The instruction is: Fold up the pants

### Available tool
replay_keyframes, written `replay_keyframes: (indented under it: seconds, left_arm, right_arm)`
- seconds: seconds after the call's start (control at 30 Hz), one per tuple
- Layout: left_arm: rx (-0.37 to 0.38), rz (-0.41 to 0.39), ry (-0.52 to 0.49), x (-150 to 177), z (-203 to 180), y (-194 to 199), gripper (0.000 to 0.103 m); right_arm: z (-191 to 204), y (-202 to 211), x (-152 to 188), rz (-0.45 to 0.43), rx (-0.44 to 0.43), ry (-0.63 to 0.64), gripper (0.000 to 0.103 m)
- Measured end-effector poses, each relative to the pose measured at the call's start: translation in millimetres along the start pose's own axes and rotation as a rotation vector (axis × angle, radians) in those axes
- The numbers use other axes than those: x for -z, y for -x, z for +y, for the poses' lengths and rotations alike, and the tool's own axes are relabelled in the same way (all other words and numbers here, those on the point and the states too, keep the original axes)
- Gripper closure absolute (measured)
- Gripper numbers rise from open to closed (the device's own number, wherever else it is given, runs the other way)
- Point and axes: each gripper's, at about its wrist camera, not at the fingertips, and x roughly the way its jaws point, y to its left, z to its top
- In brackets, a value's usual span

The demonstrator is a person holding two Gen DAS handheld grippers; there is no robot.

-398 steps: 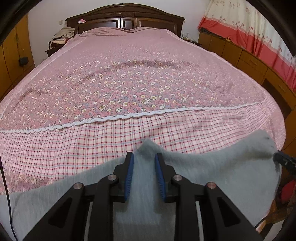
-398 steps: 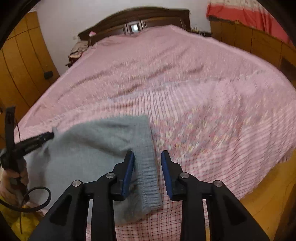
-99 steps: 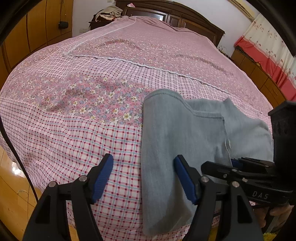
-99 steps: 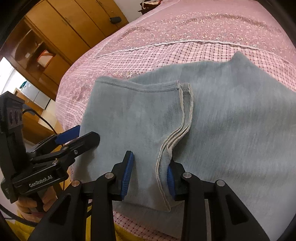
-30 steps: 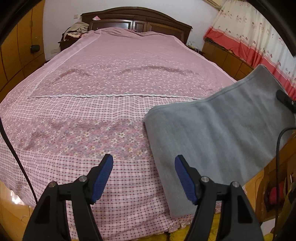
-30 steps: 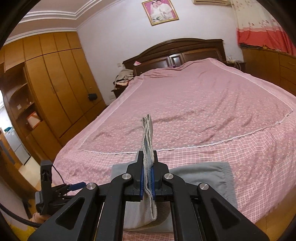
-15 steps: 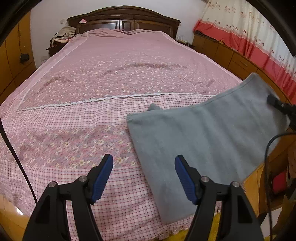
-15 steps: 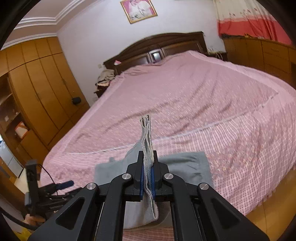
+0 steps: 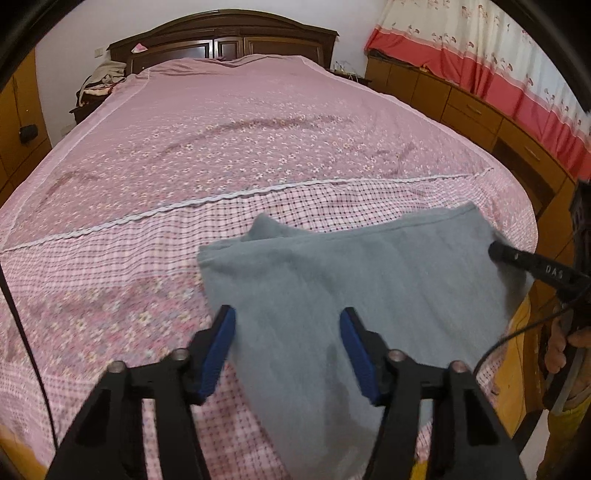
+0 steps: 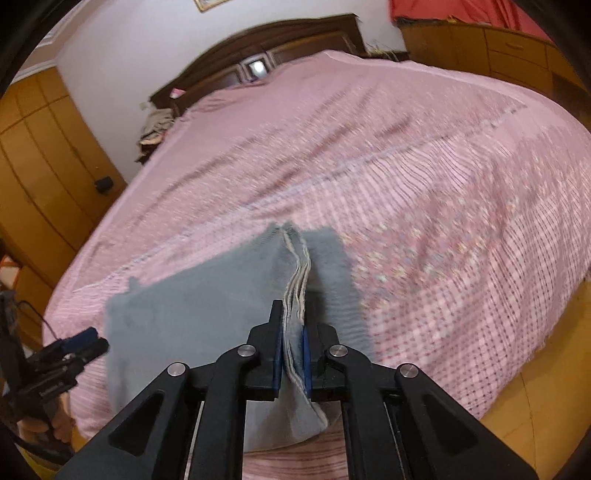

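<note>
Left wrist view: my left gripper [image 9: 288, 347] has just been closing, jaws half-wide astride the soft grey knit pants [image 9: 354, 280] on the checked bedspread [image 9: 110, 280], not pinching; I judge a fold is being laid.

Right wrist view: my right gripper [image 10: 292, 345] clamps the stacked hems [image 10: 297, 280]; next, lower and release.

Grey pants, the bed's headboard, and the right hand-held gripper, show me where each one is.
grey pants [image 9: 351, 280]: left wrist view, middle of the folded cloth.
headboard [image 9: 229, 35]: left wrist view, dark wooden top panel.
right hand-held gripper [image 10: 293, 354]: right wrist view, between fingertips.
</note>
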Motion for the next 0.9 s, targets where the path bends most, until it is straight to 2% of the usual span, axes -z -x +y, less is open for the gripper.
replay_keyframes:
  seconds: [0.1,0.27,0.37,0.47,0.63,0.77,0.9]
  left_arm:
    - [0.006,0.025,0.01,0,1,-11,0.078]
    - [0.026,-0.006,0.024,0,4,-7,0.079]
    - [0.031,-0.009,0.031,-3,4,-9,0.079]
    - [0.036,-0.002,0.052,-8,7,-18,0.079]
    - [-0.002,-0.007,0.08,-16,17,-39,0.079]
    - [0.003,-0.004,0.116,-21,30,-53,0.084]
    - [-0.005,-0.011,0.106,-25,35,-60,0.088]
  right_arm:
    - [-6,2,0,0.003,-0.005,-0.023,0.092]
    - [7,27,-9,-0.08,0.041,0.044,0.09]
    - [21,30,-19,-0.091,-0.006,0.097,0.09]
    - [35,11,-24,-0.032,-0.037,0.148,0.09]
    - [40,-42,-28,0.057,0.063,0.204,0.09]
    - [27,-64,-32,0.054,0.087,0.188,0.092]
    - [24,-71,-33,0.029,0.115,0.204,0.092]
